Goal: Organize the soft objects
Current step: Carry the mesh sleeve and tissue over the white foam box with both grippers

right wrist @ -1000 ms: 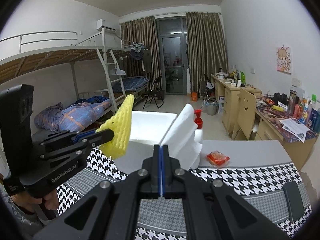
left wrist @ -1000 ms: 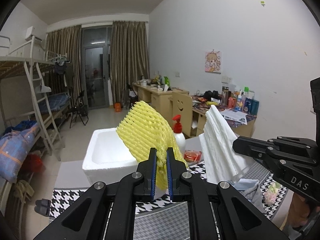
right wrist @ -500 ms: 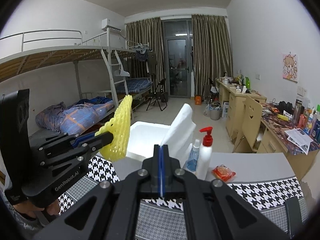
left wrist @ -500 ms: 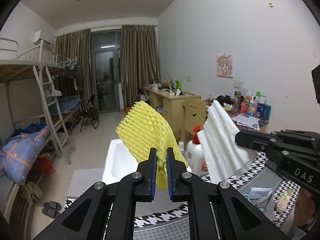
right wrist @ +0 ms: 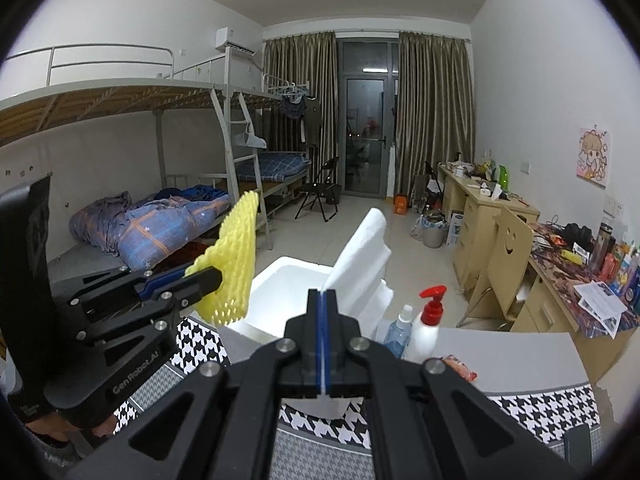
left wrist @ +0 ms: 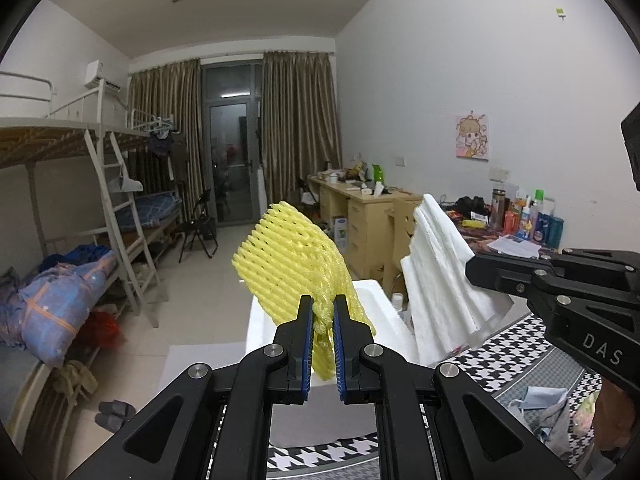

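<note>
both pieces now hang nearer that styrofoam box; your left gripper pinches featherlight yellow foam netting, right gripper clamps limp white foam sheet by its edge.

Both held pieces have risen — foam box now sits lower.

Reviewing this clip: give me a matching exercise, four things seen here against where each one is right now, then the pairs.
Things:
1. yellow foam net
2. white foam sheet
3. white foam box
4. red-pump bottle

Places:
A. standing on the table
B. pinched in the right gripper
C. pinched in the left gripper
D. open-topped, behind both held pieces

Pairs: 1-C, 2-B, 3-D, 4-A
</note>
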{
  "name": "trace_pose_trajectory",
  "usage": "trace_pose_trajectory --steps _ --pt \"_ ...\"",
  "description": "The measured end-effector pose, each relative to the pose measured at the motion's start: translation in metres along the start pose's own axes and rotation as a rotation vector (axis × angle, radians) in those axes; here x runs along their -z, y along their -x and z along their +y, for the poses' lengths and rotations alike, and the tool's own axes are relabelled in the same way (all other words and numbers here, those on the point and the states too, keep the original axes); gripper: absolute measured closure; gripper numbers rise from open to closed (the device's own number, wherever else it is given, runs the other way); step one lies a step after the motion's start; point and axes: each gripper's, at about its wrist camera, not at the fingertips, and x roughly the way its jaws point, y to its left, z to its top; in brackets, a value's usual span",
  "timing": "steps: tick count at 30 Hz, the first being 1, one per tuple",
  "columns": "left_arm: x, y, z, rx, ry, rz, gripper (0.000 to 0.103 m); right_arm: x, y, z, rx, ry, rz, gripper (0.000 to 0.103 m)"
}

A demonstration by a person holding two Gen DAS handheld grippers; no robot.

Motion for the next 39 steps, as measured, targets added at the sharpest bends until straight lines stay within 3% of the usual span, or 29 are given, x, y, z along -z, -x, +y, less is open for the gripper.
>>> trace_pose_trajectory --steps 17,39 --pt "0.001 -0.012 0.019 -0.041 0.015 0.015 0.093 -0.011 -0.049 0.004 -0.015 0.017 0.063 0.101" --pt "0.001 -0.03 0.032 -0.034 0.028 0.046 0.093 0.0 -0.115 -0.011 -0.029 -0.029 0.238 0.097"
